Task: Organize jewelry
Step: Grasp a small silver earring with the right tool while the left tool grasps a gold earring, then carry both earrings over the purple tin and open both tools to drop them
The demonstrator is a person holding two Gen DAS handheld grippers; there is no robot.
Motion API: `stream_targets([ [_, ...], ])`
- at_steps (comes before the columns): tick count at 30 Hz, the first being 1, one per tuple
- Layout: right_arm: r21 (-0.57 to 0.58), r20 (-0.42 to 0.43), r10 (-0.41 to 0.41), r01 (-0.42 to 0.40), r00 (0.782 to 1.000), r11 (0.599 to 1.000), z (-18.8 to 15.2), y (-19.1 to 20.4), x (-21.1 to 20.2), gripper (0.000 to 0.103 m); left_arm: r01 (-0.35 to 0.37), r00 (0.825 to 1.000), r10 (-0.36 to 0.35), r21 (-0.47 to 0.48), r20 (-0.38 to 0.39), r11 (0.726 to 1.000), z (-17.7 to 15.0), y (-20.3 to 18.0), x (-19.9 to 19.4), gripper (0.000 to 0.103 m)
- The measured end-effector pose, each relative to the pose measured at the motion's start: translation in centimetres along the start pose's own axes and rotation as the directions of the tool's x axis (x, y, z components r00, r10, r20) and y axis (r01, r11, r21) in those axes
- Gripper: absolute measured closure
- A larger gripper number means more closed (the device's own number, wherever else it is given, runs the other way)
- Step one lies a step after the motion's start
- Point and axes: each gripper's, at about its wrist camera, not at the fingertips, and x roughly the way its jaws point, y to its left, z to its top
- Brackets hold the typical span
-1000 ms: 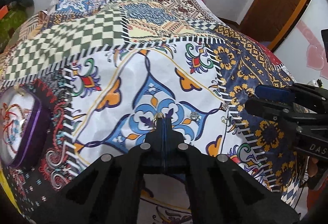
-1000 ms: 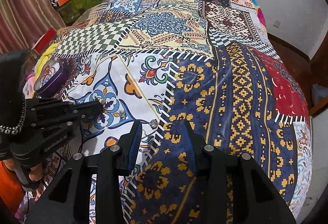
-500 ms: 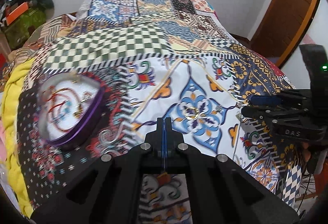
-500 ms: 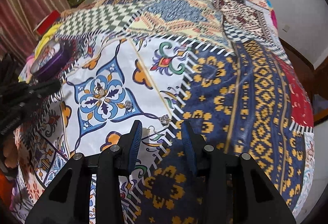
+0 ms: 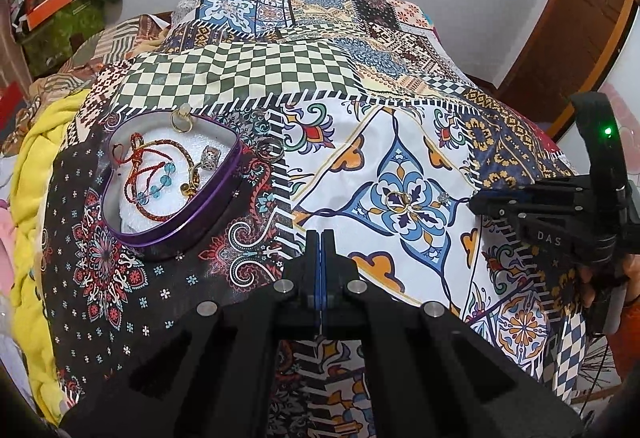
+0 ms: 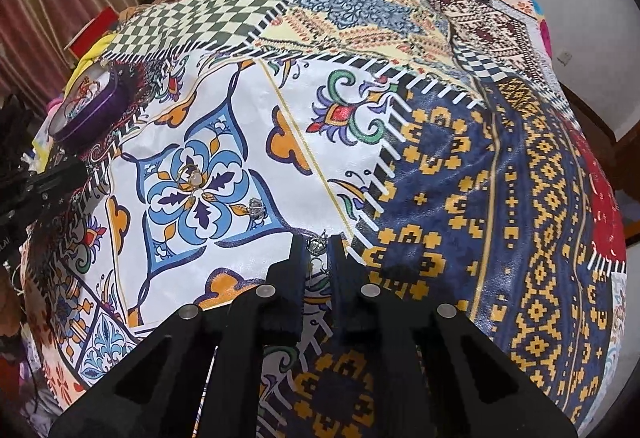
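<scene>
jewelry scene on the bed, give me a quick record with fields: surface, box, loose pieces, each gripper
surface: patchwork bedspread
box: purple heart-shaped tin, open, on the bedspread's left side
in box: red cord bracelet, silver ring, gold hoop
loose pieces: gold ring on the blue flower print; silver earring beside it; dark ring just outside the tin
left gripper: shut, holding nothing visible
right gripper: narrowly open around a small silver piece
</scene>
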Motion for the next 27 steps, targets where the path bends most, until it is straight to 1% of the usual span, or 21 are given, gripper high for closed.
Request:
stream_targets([
  [4, 0.014, 0.052, 0.002, -0.002, 0.999, 1.0, -0.2, 0.1, -1.5, 0.094, 0.009, 1.0, -0.008, 0.015, -0.016, 1.0, 0.3, -0.5, 0.1, 0.103],
  [8, 0.031, 0.104, 0.009, -0.013, 0.995, 0.999, -0.2, 0.0, -3.2, 0.094, 0.022, 0.999, -0.02, 0.044, -0.035, 0.999, 1.1, -1.5, 0.7, 0.101],
  [10, 0.034, 0.136, 0.009, -0.014, 0.991, 0.999, -0.2, -0.1, -4.2, 0.094, 0.033, 0.999, -0.031, 0.064, -0.043, 0.997, 1.6, -2.3, 1.3, 0.094],
  [12, 0.036, 0.161, 0.008, -0.014, 0.987, 0.999, -0.3, -0.1, -5.1, 0.094, 0.045, 0.998, -0.04, 0.079, -0.056, 0.996, 2.1, -3.1, 2.1, 0.081],
  [14, 0.045, 0.186, 0.009, -0.018, 0.983, 0.999, -0.4, -0.5, -5.9, 0.094, 0.057, 0.996, -0.051, 0.086, -0.073, 0.995, 2.5, -3.7, 3.1, 0.078],
  [18, 0.076, 0.218, 0.018, -0.035, 0.976, 0.996, 0.0, -1.8, -6.8, 0.094, 0.067, 0.992, -0.058, 0.09, -0.109, 0.994, 3.1, -4.6, 5.1, 0.078],
  [21, 0.1, 0.236, 0.02, -0.045, 0.972, 0.994, 0.1, -2.7, -7.4, 0.094, 0.066, 0.99, -0.057, 0.065, -0.13, 0.996, 3.5, -4.7, 6.5, 0.078],
  [26, 0.131, 0.253, 0.013, -0.047, 0.967, 0.99, 0.1, -3.9, -7.8, 0.094, 0.07, 0.99, -0.064, 0.047, -0.127, 0.996, 4.1, -5.0, 7.3, 0.078],
  [27, 0.135, 0.254, 0.014, -0.05, 0.967, 0.99, 0.0, -4.0, -7.9, 0.094, 0.059, 0.991, -0.052, 0.055, -0.126, 0.997, 4.0, -5.1, 7.4, 0.08],
])
